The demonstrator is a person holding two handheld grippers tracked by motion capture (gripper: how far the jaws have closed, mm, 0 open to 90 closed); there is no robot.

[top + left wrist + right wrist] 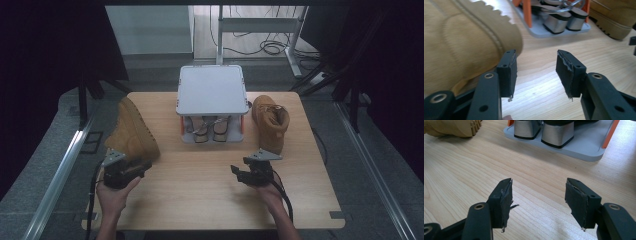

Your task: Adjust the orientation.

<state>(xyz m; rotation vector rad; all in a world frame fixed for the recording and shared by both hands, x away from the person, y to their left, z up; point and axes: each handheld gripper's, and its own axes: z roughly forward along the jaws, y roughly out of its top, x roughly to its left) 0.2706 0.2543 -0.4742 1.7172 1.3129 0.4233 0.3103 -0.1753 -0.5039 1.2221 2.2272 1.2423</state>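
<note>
Black jaws of my left gripper (536, 72) stand apart over bare wood, clamped on nothing, with the tan boot (461, 42) lying on its side just beside the left pad, close enough to take next, I judge. My right gripper (539, 202) is likewise apart and empty. Beyond, the grey rack (212, 100) shelters 2 dark shoes (210, 129), and the other boot (270, 122) stands upright beside it on the table (200, 195).
</note>
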